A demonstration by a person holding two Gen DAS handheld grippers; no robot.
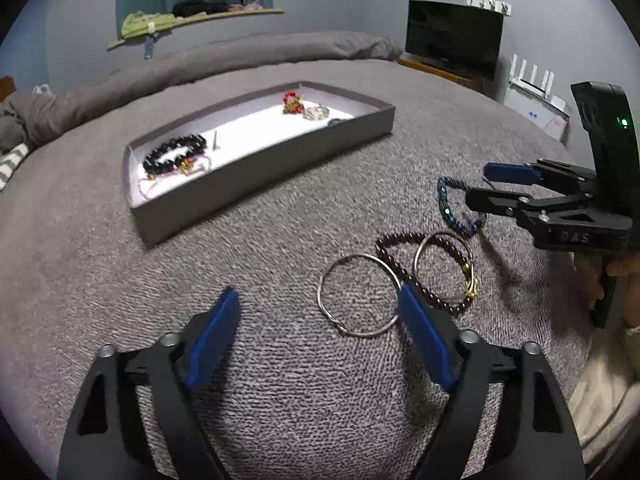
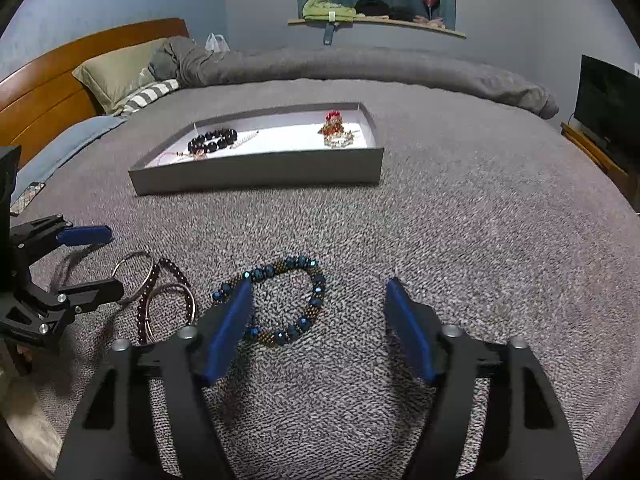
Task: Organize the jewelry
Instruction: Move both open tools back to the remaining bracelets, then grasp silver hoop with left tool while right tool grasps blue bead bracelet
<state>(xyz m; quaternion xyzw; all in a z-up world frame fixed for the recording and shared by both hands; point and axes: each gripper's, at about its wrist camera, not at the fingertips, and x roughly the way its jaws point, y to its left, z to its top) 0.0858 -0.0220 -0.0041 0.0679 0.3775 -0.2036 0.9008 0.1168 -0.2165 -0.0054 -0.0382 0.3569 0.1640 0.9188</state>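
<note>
Right wrist view, right tongs (image 2: 320,308) spread astride blue bracelet (image 2: 280,300), left tongs (image 1: 320,312) spread over silver ring (image 1: 358,295).

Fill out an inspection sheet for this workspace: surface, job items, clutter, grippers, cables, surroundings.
Surface: grey bedspread, textured, lightly wrinkled.
Job's things: grey tray holding a black bead bracelet, a red ornament and other small pieces. Loose on the bedspread: blue bead bracelet, silver bangle, dark bead bracelet with a second bangle lying over it.
Clutter: nothing seen between the tray and the loose pieces.
Grippers: left gripper jaws open, one blue pad at the silver bangle's rim; right gripper jaws open, one pad over the blue bead bracelet's edge. Nothing held.
Cables: nothing seen.
Surroundings: wooden headboard, pillows, shelf with clothes, dark screen.
</note>
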